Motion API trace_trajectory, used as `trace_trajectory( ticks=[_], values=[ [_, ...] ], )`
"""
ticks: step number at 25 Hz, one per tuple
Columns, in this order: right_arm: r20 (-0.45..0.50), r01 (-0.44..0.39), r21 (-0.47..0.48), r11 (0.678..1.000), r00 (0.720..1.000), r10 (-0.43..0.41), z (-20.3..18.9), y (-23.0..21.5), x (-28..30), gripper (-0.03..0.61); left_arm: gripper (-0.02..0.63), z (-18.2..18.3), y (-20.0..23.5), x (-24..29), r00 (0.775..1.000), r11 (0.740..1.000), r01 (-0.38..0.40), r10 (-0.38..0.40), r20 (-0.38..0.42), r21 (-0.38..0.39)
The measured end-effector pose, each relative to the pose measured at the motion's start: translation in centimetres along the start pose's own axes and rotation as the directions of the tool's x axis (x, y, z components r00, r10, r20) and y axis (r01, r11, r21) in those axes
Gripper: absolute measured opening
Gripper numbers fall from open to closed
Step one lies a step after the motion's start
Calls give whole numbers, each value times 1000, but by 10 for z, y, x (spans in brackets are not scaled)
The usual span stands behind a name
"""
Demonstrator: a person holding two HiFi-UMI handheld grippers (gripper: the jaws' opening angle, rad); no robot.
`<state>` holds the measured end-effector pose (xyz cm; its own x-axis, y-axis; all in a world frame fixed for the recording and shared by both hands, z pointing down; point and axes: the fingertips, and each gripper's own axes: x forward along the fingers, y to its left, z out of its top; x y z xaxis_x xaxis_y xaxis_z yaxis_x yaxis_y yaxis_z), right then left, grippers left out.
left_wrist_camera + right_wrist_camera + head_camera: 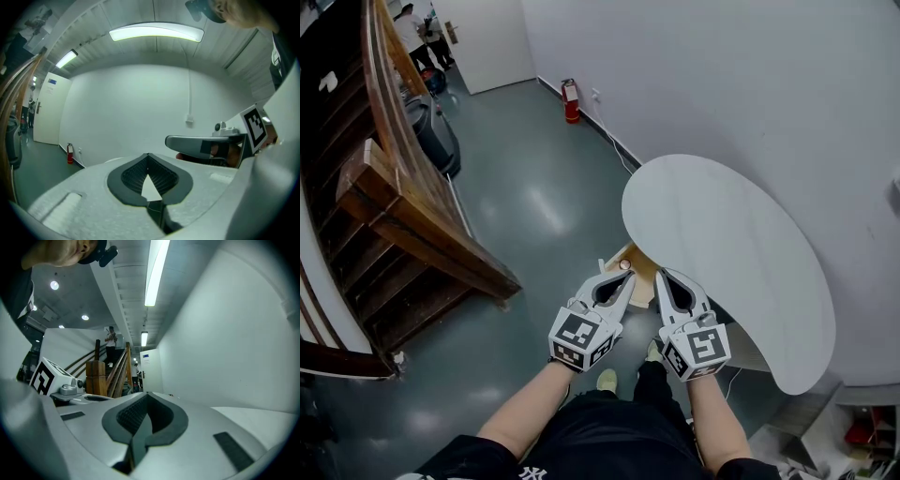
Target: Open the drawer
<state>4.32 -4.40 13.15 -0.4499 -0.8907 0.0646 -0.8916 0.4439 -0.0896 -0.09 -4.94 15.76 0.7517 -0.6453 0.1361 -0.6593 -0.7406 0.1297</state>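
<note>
- Both your claws are pinched together with nothing in them. The left claw (625,279) and right claw (665,277) sit side by side in the lower middle of the frame, and neither one is touching anything.
- The drawer (639,269) looks like that light wood box tucked under the near-left edge of the white table (731,234), just past your claw tips. There's a small round knob (624,265) on it.
- My guess is it's a light, stiff wooden box that slides easily. That knob is the only handhold I can see. It's tiny and round, so it'll probably slip unless you open one claw and clamp squarely on it, then pull straight out.
- The tabletop overhangs the drawer, so come in low, under that edge.
- For room, there's plenty of bare floor (534,206) in the upper left, and the wooden stair railing (412,202) is well apart from you. Your own shoe (607,379) is right below the drawer, so you'll likely need to back up.
</note>
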Motion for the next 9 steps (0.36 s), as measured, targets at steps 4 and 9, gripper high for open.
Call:
trace_trajectory(
  ticks=[4, 9],
  values=[
    [-4, -2, -1, 1000, 1000, 2, 1, -5, 6, 14, 9, 2, 3, 8, 1000, 1000, -1, 1, -2, 0],
    [-5, -4, -3, 1000, 1000, 4, 0, -10, 12, 14, 9, 2, 8, 15, 1000, 1000, -8, 8, 0, -8]
  ],
)
